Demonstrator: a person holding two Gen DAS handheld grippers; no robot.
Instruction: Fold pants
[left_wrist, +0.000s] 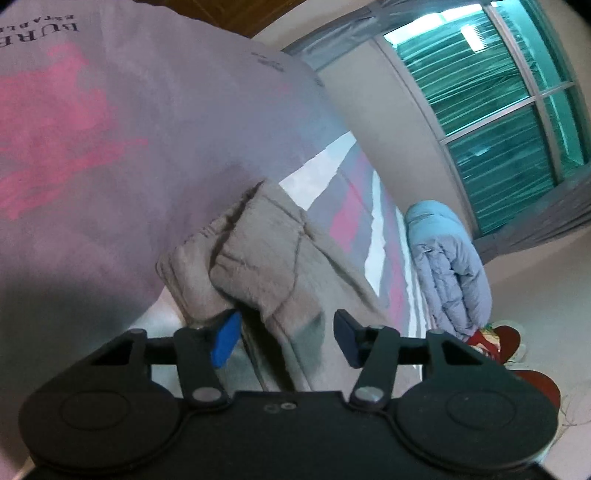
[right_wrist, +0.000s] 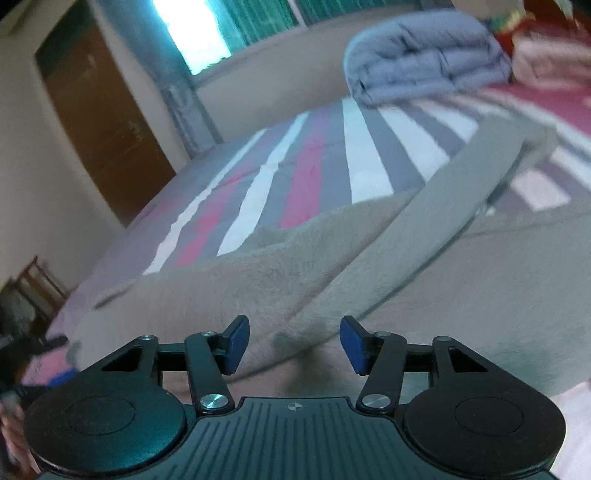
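The beige fleece pants (left_wrist: 266, 254) hang bunched in front of my left gripper (left_wrist: 284, 341), whose blue pads stand wide apart with the cloth lying between them, not pinched. In the right wrist view the same pants (right_wrist: 332, 280) lie spread on the striped bed (right_wrist: 295, 162), one leg (right_wrist: 461, 184) running away to the right. My right gripper (right_wrist: 295, 345) is open just above the near edge of the fabric, touching nothing that I can see.
A person's pale shirt with a pink print (left_wrist: 110, 129) fills the left wrist view's left side. A folded grey-blue duvet (right_wrist: 424, 51) lies at the far end of the bed, also in the left wrist view (left_wrist: 447, 258). A brown door (right_wrist: 99, 122) stands to the left.
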